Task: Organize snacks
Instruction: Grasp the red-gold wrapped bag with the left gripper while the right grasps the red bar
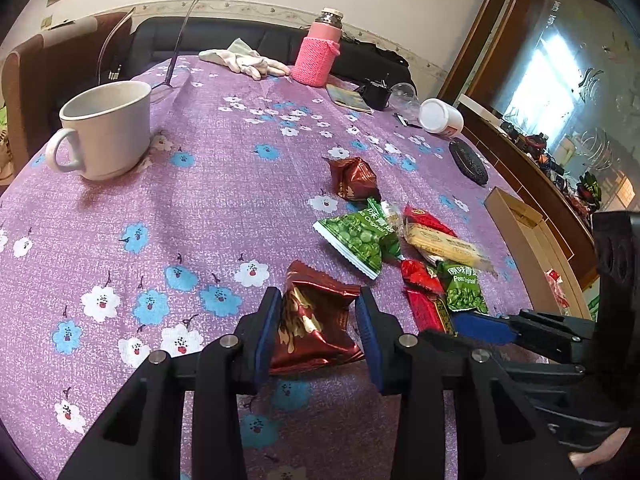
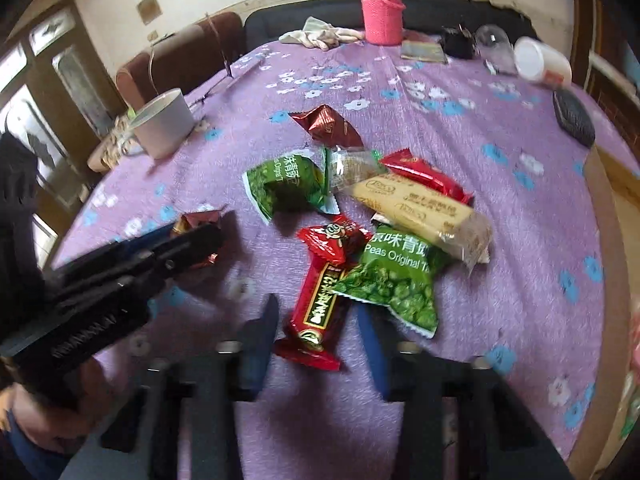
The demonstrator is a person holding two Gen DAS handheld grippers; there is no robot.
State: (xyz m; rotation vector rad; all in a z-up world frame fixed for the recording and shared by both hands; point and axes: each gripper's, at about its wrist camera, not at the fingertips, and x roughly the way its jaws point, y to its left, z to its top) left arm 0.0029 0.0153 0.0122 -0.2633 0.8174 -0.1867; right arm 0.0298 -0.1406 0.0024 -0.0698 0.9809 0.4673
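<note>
My left gripper point(image 1: 318, 320) is shut on a dark red foil snack packet point(image 1: 316, 332), just above the purple flowered tablecloth point(image 1: 200, 208). The right wrist view shows that same gripper point(image 2: 192, 236) at the left with the packet point(image 2: 196, 220). My right gripper point(image 2: 318, 338) straddles a long red snack bar point(image 2: 316, 308), and its blue pads stand a little off the wrapper on both sides. Beyond it lie two green pea packets point(image 2: 400, 280) point(image 2: 284, 188), a yellow biscuit pack point(image 2: 424, 208), a red packet point(image 2: 428, 180) and another dark red foil packet point(image 2: 328, 126).
A white mug point(image 1: 108, 128) stands at the left. A pink bottle point(image 1: 318, 52), gloves point(image 1: 248, 60), a tipped white jar point(image 1: 440, 116) and a black pouch point(image 1: 468, 162) line the far side. An open cardboard box point(image 1: 532, 248) sits at the table's right edge.
</note>
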